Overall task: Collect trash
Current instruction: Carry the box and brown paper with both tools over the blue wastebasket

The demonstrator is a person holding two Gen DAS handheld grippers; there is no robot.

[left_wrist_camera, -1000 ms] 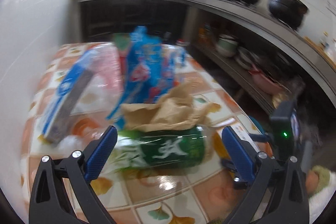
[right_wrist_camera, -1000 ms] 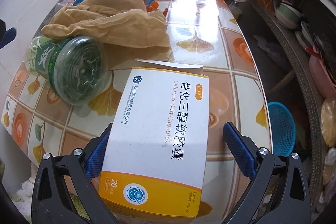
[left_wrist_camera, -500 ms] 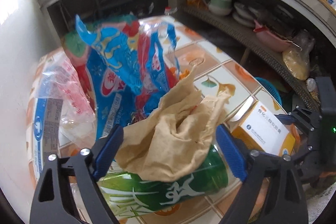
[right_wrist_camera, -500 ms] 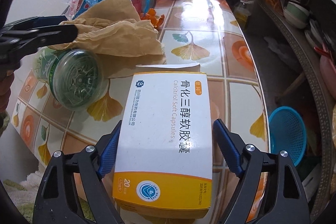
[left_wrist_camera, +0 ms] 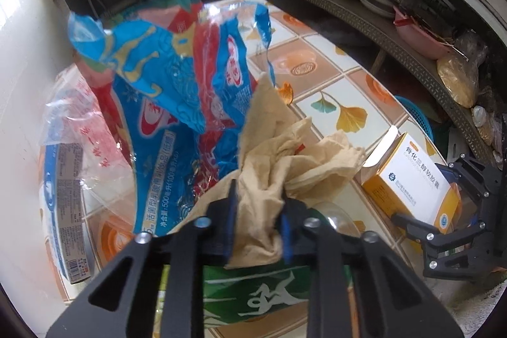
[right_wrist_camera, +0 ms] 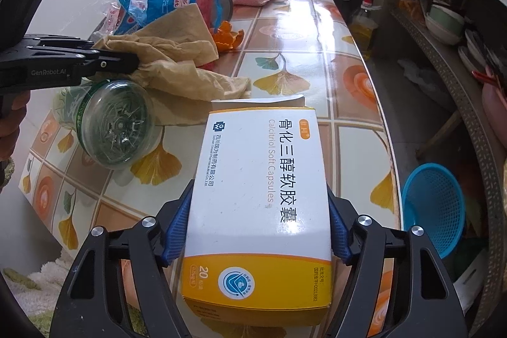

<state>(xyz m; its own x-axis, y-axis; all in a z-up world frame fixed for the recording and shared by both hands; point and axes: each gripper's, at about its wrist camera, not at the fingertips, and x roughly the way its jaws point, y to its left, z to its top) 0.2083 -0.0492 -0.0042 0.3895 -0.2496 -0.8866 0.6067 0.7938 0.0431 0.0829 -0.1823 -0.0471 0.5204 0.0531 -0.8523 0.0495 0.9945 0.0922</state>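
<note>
Looking thru the left wrist view first: left gripper (left_wrist_camera: 258, 205) has just been closing and now pinches a fold of the crumpled brown paper (left_wrist_camera: 279, 154), pads nearly together w/ only thin paper between. The paper drapes over a green plastic bottle (left_wrist_camera: 253, 290) lying on its side on the tiled table (left_wrist_camera: 342, 84). Behind it, touching the paper, sits a blue-and-red plastic bag (left_wrist_camera: 164, 91), and a clear printed wrapper (left_wrist_camera: 66, 167) lies at the far left by the wall. Risk here: grip is on one loose fold, so on lifting, the paper may tear or slide out; its trailing edge could also drag the bag or roll the bottle toward the table edge.

Right wrist view: right gripper (right_wrist_camera: 255, 230) has just been closing too, and its blue pads sit against both long sides of the white-and-yellow medicine box (right_wrist_camera: 256, 198), which rests flat near the table's near edge, just beside the bottle (right_wrist_camera: 111, 122). Orange peel (right_wrist_camera: 226, 37) lies further back. Risk: the box is light card w/ its far flap open, so a hard squeeze may crush it, a soft one may let it slip. A blue basket (right_wrist_camera: 434, 205) sits on the floor below; anything dropped could land beside it.
</note>
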